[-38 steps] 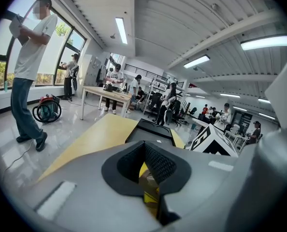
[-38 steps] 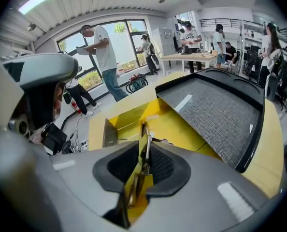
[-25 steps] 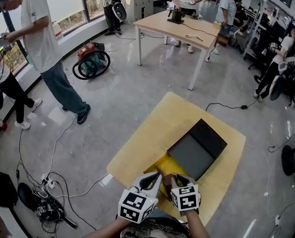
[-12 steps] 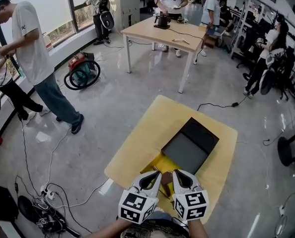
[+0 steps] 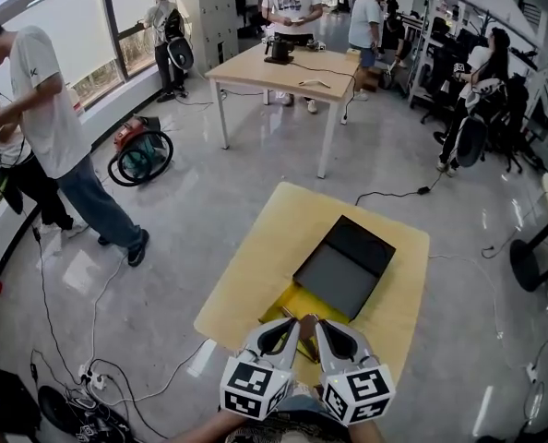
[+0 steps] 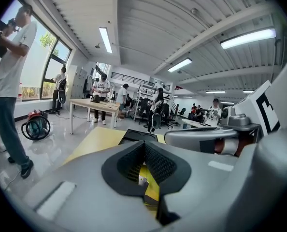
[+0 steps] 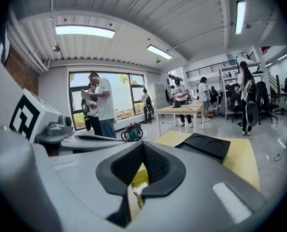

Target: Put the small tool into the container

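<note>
Both grippers hover side by side over the desk's (image 5: 256, 268) near edge: the left gripper (image 6: 143, 146) and right gripper (image 7: 143, 145) each have their jaws pressed together at the tips, with nothing clamped between them. The small tool (image 6: 142, 180) shows only as a silvery bit on the yellow tray (image 5: 302, 305) beneath them. It lies outside the open black container (image 5: 343, 270), which sits just beyond the tray toward the desk's middle.

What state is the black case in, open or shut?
Open. In the head view the case shows its grey inside, and its black lid leans back along the far side.
</note>
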The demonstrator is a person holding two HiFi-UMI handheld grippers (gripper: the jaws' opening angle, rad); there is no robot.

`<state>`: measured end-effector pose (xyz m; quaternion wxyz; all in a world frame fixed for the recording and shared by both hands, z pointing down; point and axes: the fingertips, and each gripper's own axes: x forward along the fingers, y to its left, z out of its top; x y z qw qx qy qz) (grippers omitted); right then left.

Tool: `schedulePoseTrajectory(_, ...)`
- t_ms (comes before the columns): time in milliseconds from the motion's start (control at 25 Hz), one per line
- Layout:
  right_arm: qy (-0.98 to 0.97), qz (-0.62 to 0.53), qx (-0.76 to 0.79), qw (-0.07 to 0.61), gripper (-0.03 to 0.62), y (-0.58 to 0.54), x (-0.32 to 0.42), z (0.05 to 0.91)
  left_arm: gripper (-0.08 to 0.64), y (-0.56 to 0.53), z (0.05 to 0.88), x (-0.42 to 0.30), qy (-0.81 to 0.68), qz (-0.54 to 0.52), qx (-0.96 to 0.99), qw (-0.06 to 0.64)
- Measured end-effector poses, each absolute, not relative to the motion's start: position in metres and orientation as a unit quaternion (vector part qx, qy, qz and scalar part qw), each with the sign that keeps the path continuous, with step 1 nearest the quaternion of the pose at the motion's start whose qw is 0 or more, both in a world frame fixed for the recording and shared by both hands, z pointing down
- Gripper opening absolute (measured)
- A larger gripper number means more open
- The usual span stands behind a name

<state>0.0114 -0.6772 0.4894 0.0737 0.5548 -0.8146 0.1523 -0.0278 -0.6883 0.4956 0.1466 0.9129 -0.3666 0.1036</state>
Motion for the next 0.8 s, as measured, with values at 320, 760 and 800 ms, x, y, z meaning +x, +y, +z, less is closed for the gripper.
schedulePoseTrajectory(320,-0.814,0.150,0.556,0.071,0.005,-0.633,-0.004,0.493,0.000,-0.644,0.498,-0.039,-0.357,0.100,0.918,0.143)
schedulePoseTrajectory(760,-0.818,0.147,0.552,0.072,0.005,-0.638,-0.010,0.485,0.001,-0.646,0.491,-0.044,-0.358,0.096,0.917,0.145)
schedulePoseTrajectory(800,-0.818,0.147,0.552,0.072,0.005,-0.639,-0.010,0.486,0.002,-0.647,0.491,-0.044,-0.358,0.096,0.917,0.145)
